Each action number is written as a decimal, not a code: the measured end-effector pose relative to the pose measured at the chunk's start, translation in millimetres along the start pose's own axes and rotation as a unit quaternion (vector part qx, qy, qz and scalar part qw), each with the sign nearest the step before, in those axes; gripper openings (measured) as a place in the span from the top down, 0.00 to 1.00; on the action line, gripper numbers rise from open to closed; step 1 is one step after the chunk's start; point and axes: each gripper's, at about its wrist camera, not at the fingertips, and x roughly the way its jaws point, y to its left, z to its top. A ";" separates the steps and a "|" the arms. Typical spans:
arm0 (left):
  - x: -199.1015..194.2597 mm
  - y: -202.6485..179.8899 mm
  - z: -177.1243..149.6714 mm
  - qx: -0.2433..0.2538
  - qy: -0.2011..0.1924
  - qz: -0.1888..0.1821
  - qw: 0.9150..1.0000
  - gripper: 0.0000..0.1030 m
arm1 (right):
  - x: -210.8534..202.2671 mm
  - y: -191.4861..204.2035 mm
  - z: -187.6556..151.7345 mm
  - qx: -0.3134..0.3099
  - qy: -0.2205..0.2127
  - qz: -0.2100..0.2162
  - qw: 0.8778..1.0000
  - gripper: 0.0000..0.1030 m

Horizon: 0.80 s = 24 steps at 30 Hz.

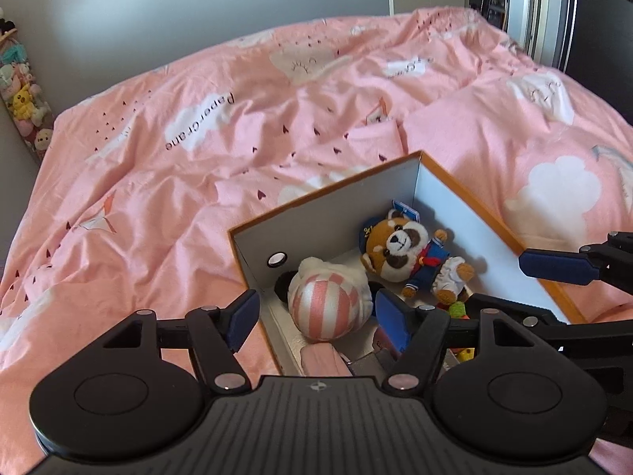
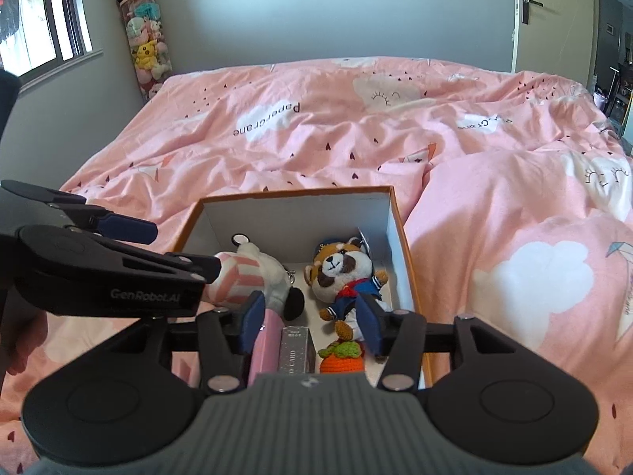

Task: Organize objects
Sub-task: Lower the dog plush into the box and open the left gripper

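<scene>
An orange box with white walls (image 1: 336,213) (image 2: 296,213) lies on the bed. In it are a red panda plush in a sailor suit (image 1: 399,249) (image 2: 340,273), a pink-and-white striped plush (image 1: 324,304) (image 2: 245,273), a pink flat item (image 2: 265,344), a silver card box (image 2: 296,350) and a crochet carrot (image 2: 340,358). My left gripper (image 1: 316,316) (image 2: 186,251) hangs open over the striped plush, which rests in the box. My right gripper (image 2: 312,322) is open above the box's near end and holds nothing; one of its fingers (image 1: 554,265) shows over the box's right wall.
The pink duvet (image 2: 356,138) lies rumpled around the box, with a raised fold (image 2: 514,198) to the right. A tall clear tube of plush toys (image 2: 146,47) stands by the far wall near a window (image 2: 39,19). A door (image 2: 554,19) is at the back right.
</scene>
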 end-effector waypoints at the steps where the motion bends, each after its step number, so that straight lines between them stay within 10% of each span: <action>1: -6.5 0.6 -2.1 -0.002 -0.007 0.000 1.000 0.22 | -5.7 1.6 -0.6 0.001 -0.004 0.000 1.000 0.45; 24: -102.9 15.0 -125.8 -0.117 -0.128 0.016 0.985 0.15 | -81.2 39.3 -76.4 -0.012 -0.056 -0.034 0.998 0.26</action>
